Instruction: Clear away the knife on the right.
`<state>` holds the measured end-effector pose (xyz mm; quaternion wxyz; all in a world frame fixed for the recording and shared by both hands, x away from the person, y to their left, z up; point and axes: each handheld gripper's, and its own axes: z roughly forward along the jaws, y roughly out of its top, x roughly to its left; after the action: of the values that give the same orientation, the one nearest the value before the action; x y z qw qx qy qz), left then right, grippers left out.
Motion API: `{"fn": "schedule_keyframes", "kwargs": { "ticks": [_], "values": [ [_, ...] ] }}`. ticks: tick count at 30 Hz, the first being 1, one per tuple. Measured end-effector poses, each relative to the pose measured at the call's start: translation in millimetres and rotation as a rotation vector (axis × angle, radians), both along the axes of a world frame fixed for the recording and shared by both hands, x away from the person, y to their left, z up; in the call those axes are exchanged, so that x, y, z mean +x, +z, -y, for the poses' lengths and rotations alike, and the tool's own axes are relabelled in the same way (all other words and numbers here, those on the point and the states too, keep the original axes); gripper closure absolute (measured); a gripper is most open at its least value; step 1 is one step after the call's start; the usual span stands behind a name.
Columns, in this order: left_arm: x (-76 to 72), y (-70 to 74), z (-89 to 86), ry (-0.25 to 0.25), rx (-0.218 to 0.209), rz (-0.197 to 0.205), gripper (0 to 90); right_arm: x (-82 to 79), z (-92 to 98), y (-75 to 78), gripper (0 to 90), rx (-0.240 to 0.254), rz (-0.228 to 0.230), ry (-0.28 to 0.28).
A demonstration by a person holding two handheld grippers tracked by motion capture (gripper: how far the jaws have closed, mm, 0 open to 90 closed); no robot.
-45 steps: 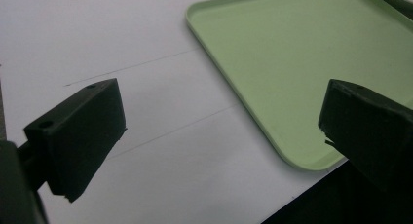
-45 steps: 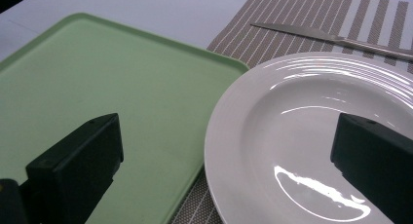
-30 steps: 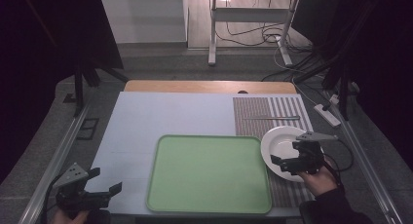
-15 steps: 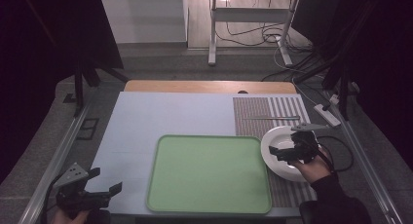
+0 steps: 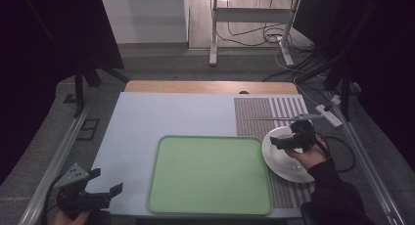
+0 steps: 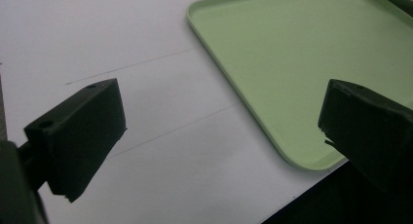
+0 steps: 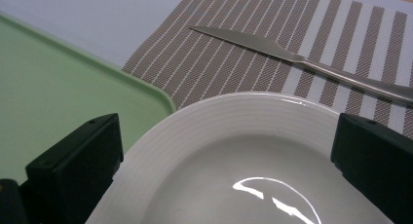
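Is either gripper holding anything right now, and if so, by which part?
Nothing is held. The right gripper is open above the white plate; the left gripper is open over the table.

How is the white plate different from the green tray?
The plate is round and white; the tray is a green rectangle with rounded corners. The plate is smaller than the tray. The plate lies on the striped mat, with the right gripper open over it; the tray lies mostly on the pale table, nothing above it. Both are empty and lie flat, side by side.
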<state>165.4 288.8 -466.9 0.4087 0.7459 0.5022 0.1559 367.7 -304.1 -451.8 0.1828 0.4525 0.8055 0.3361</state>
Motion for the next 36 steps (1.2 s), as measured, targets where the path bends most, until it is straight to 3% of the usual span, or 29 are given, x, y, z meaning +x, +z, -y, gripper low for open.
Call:
{"fn": "schedule_keyframes", "kwargs": {
  "ticks": [1,2,36],
  "values": [
    [0.1,0.0,0.0,0.001,-0.001,0.000,3.3,23.6,4.7,-3.8,0.0,-0.012,-0.007,-0.027],
    [0.1,0.0,0.0,0.001,-0.001,-0.001,3.2,26.4,5.4,-4.9,0.0,-0.014,-0.014,-0.030],
    [0.3,0.0,0.2,-0.002,0.001,-0.002,3.3,96.2,22.6,-21.6,0.0,-0.048,-0.053,-0.140]
  ]
}}
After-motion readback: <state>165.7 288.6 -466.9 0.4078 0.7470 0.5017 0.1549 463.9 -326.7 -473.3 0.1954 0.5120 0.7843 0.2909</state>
